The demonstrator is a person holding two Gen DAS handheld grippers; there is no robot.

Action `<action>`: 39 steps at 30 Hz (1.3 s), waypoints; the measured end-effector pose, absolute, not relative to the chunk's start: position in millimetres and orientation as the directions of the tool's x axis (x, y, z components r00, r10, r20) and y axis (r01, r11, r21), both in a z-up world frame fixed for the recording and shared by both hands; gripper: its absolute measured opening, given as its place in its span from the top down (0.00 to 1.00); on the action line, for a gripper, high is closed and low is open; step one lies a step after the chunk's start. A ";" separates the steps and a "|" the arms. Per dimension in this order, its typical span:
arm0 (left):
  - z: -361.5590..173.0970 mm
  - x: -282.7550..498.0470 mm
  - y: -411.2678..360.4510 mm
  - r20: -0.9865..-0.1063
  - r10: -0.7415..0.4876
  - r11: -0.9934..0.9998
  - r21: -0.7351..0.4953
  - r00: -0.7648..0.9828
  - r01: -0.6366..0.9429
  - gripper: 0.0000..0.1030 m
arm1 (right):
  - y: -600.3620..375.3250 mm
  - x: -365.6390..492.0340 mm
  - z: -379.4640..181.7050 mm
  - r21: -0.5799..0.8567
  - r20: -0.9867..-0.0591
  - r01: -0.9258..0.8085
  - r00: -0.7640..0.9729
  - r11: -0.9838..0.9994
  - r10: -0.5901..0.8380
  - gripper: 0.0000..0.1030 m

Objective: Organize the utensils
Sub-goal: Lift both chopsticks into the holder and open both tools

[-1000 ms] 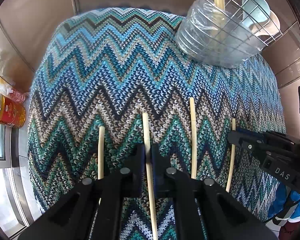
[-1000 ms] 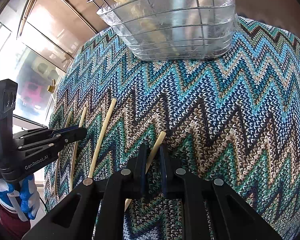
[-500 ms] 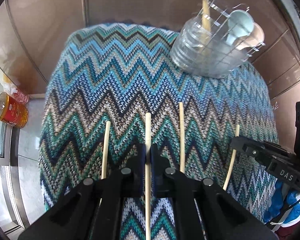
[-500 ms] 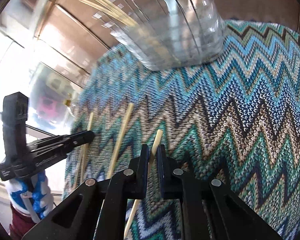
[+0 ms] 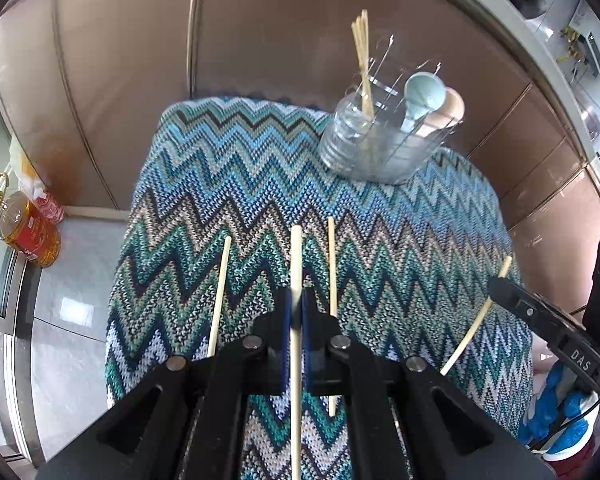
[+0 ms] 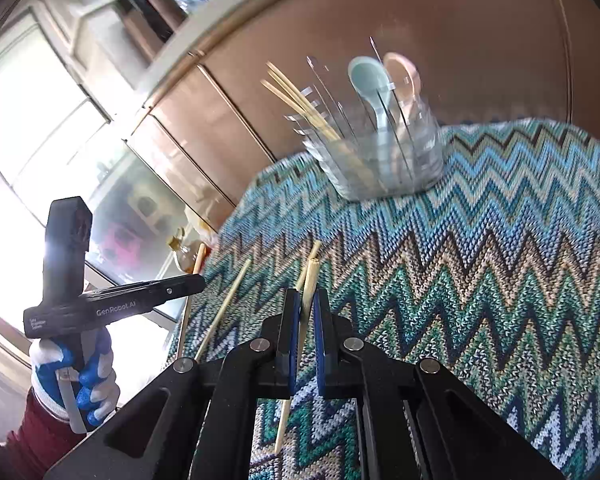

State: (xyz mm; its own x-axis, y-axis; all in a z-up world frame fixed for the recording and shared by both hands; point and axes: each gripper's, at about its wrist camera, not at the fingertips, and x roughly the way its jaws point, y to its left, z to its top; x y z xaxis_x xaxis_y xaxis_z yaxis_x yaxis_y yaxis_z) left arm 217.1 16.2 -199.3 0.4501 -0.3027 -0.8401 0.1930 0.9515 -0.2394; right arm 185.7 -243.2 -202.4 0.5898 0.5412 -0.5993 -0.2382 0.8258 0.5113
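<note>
My left gripper [image 5: 295, 300] is shut on a pale wooden chopstick [image 5: 295, 264] and holds it above the zigzag cloth [image 5: 228, 168]. My right gripper [image 6: 306, 300] is shut on another chopstick [image 6: 310, 284], also lifted. Two more chopsticks [image 5: 219, 300] [image 5: 331, 264] lie on the cloth on either side of the left one. A clear wire-framed holder [image 5: 380, 148] at the far right of the cloth holds several chopsticks, a blue spoon [image 5: 420, 96] and a pink spoon. It also shows in the right wrist view [image 6: 376, 160].
The right gripper shows at the right edge of the left wrist view [image 5: 548, 320], its chopstick [image 5: 476, 320] slanting. The left gripper [image 6: 112, 304] shows in the right wrist view. An oil bottle [image 5: 24, 228] stands on the floor left. Brown cabinet panels rise behind.
Both grippers have risen and pulled back from the cloth, each carrying its chopstick. The holder now looks farther away in both views.
</note>
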 end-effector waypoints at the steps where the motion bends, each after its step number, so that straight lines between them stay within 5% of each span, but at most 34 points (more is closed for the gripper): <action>1: -196.4 212.4 18.0 -0.833 -0.305 0.951 -0.241 0.461 0.193 0.96 | -244.5 177.6 -198.7 0.504 -0.585 -0.246 0.608 0.828 0.537 0.94; 10: -150.9 169.2 20.8 -0.734 -0.307 0.951 -0.218 0.606 0.218 0.96 | -239.4 134.1 -160.6 0.433 -0.482 -0.297 0.722 0.851 0.497 0.95; 25: -26.5 224.4 -14.9 -0.338 -0.339 0.925 -0.292 0.878 0.245 0.96 | -245.1 206.4 -43.7 0.292 -0.251 -0.366 0.862 0.883 0.441 0.95; 33: -17.2 293.5 -50.0 -0.158 -0.239 0.938 -0.293 0.958 0.186 0.96 | -243.7 282.4 -38.6 0.235 -0.196 -0.355 0.894 0.905 0.402 0.95; 39: -39.6 339.4 -69.5 -0.129 -0.181 0.947 -0.292 0.975 0.137 0.96 | -238.4 316.4 -62.9 0.183 -0.218 -0.347 0.898 0.920 0.382 0.95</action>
State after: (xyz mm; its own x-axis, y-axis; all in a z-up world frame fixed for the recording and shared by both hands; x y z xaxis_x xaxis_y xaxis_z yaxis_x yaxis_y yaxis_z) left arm 339.4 -69.5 -39.6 0.9751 -0.1808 -0.1286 0.1370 0.9465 -0.2920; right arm 316.4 -238.4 -62.9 0.8981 0.3819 -0.2182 -0.3468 0.9200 0.1828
